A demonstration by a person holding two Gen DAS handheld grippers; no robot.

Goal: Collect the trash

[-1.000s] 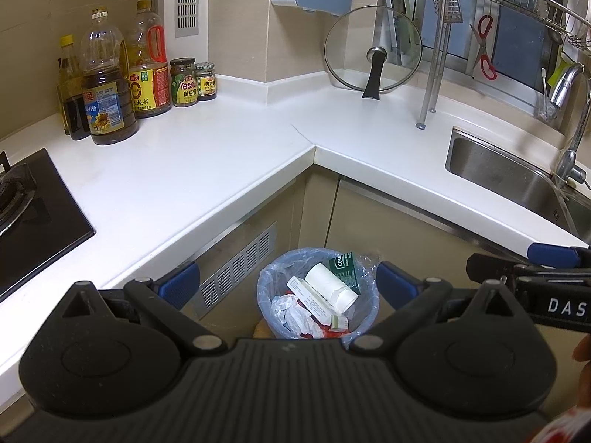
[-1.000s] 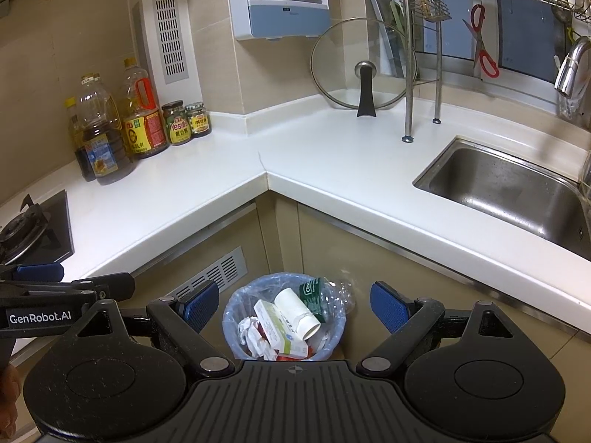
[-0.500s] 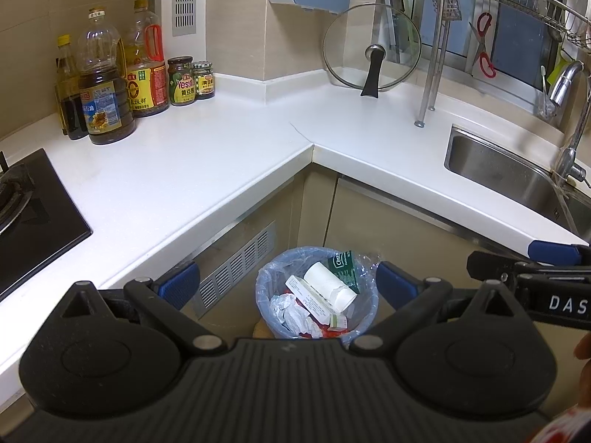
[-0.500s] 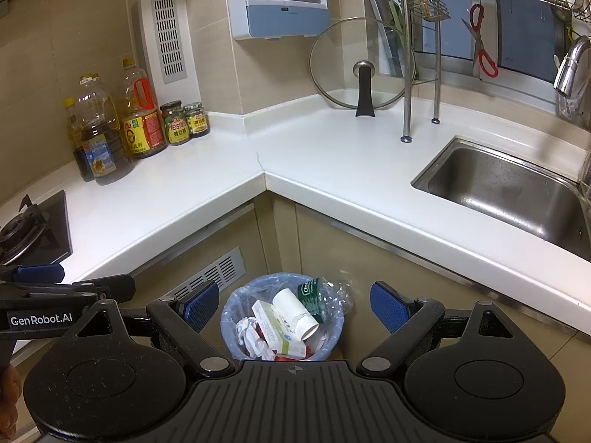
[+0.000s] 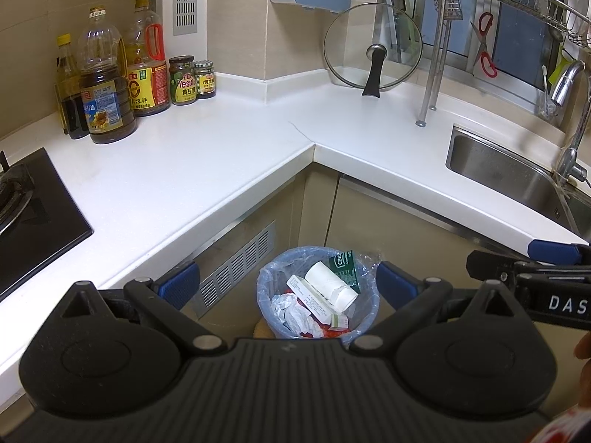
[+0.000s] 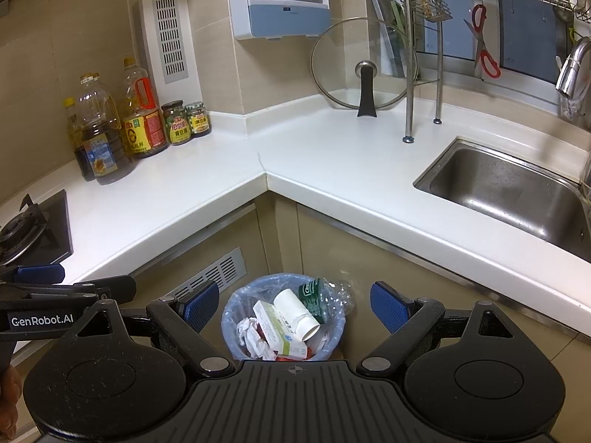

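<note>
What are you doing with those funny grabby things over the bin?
A person is holding a gripper in each hand above a small trash bin tucked under the corner of the kitchen counter. The left gripper and the right gripper are both open and empty. The bin already holds a white bottle, a small box, crumpled paper and a squashed plastic bottle. No trash shows on the counter.

Black hand-held gripper with blue pads, silver pivot screws

Ahead and left of the grippers stand three oil bottles and two jars; one glass lid, one sink, one bin below.
</note>
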